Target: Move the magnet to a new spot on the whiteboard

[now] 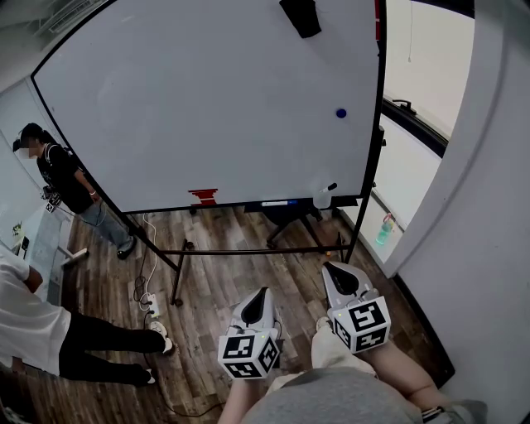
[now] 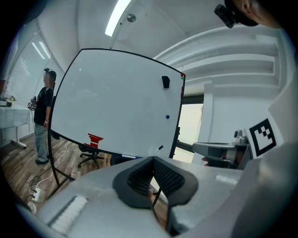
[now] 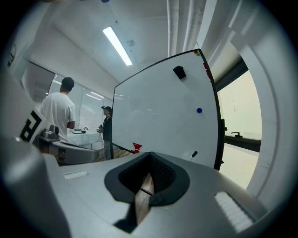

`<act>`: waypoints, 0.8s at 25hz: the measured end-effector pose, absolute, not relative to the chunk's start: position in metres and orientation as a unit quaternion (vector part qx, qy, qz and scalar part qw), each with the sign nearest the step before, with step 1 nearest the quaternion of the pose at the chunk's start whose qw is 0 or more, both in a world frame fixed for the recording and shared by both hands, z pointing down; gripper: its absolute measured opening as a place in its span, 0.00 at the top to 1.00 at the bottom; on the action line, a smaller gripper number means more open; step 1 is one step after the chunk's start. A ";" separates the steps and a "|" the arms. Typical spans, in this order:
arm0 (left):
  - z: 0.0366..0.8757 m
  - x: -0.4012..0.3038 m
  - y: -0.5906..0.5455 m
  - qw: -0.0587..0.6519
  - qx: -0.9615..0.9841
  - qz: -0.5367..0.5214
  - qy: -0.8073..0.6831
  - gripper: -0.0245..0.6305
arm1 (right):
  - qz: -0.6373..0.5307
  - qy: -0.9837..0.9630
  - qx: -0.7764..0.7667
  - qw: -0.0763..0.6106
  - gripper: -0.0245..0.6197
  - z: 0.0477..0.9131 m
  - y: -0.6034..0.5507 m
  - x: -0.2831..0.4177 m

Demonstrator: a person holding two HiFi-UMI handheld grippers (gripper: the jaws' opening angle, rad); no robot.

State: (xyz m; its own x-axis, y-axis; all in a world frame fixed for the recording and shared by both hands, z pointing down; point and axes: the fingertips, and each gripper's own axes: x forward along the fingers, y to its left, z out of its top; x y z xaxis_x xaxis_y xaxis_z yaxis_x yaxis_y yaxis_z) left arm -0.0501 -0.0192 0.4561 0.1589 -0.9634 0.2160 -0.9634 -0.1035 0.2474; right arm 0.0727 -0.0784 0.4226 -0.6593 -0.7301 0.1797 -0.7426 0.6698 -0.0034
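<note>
A small blue magnet (image 1: 340,113) sticks to the right side of the big whiteboard (image 1: 207,99), about halfway up; it also shows in the left gripper view (image 2: 167,116) and the right gripper view (image 3: 199,110). Both grippers are held low and well back from the board, pointing toward it. In the head view the left gripper (image 1: 258,300) is below the board's middle and the right gripper (image 1: 338,272) is below its right part. The left gripper's (image 2: 152,160) jaws meet at the tips with nothing between them. So do the right gripper's (image 3: 149,155).
A black eraser (image 1: 300,16) sits near the board's top right, a red mark (image 1: 203,196) at its lower edge, and a marker (image 1: 331,188) by the tray. The stand's legs (image 1: 178,273) and a power strip (image 1: 151,306) are on the wood floor. Two people (image 1: 62,178) (image 1: 33,323) are at the left.
</note>
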 end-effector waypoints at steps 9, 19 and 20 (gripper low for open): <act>0.456 -0.047 -0.020 0.168 0.744 0.001 -0.646 0.96 | 0.039 -0.915 0.393 0.080 0.96 0.422 -0.073 0.069; 0.457 -0.046 -0.018 0.168 0.742 0.001 -0.649 0.96 | 0.035 -0.916 0.392 0.083 0.96 0.423 -0.073 0.073; 0.456 -0.046 -0.017 0.167 0.742 0.001 -0.649 0.96 | 0.035 -0.915 0.392 0.083 0.96 0.423 -0.073 0.074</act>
